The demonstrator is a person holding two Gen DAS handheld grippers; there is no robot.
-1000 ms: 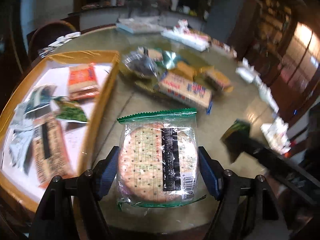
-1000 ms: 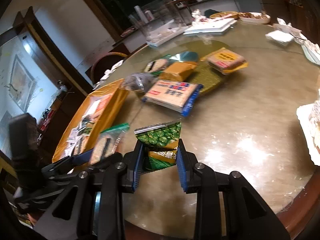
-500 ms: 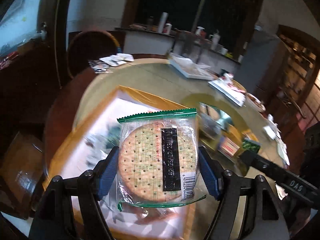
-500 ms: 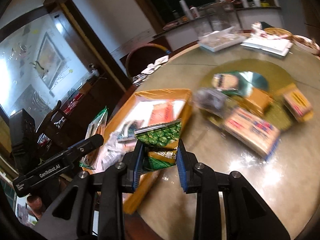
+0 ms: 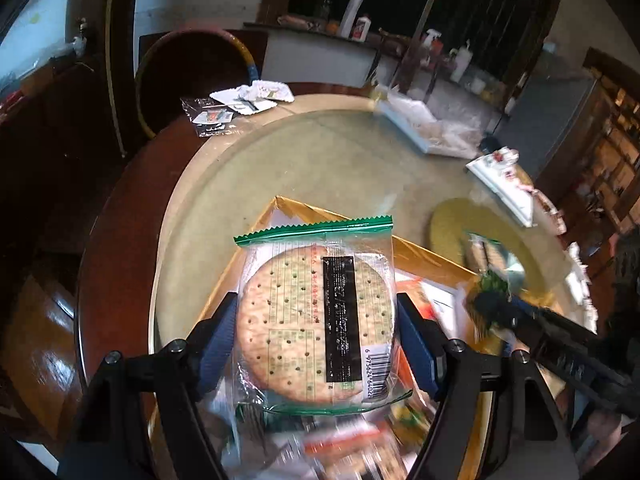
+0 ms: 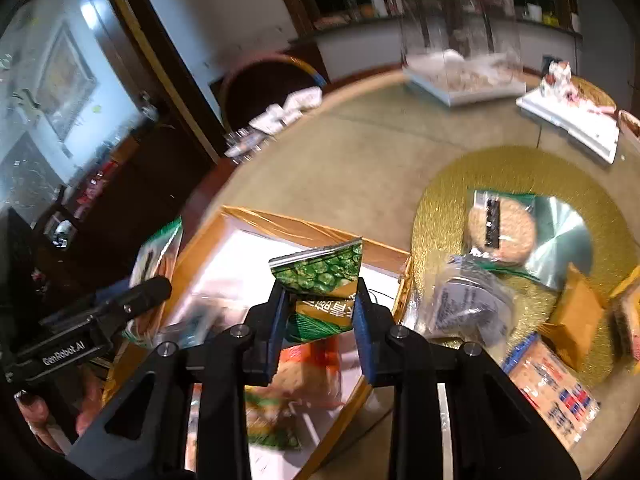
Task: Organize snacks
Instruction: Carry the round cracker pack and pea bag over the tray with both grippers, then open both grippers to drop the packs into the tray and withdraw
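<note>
Only the right wrist view shows the snack pile [image 6: 520, 280] on the table [image 6: 360, 152]. Left gripper [image 5: 316, 332] clamps the cracker packet [image 5: 316, 320], right gripper [image 6: 320, 312] the green pea packet [image 6: 320, 280], both above the tray [image 6: 304, 224].

The left gripper [image 5: 316, 336] is being held pointing steeply downward, its blue pads [image 5: 218, 334] pressed against both sides of a wide packet clamped between them. The right gripper [image 6: 322, 314] is being kept tilted downward likewise, its jaws closed narrowly on a small pouch. A hand [image 6: 36, 412] is being seen gripping the left gripper's handle.
</note>
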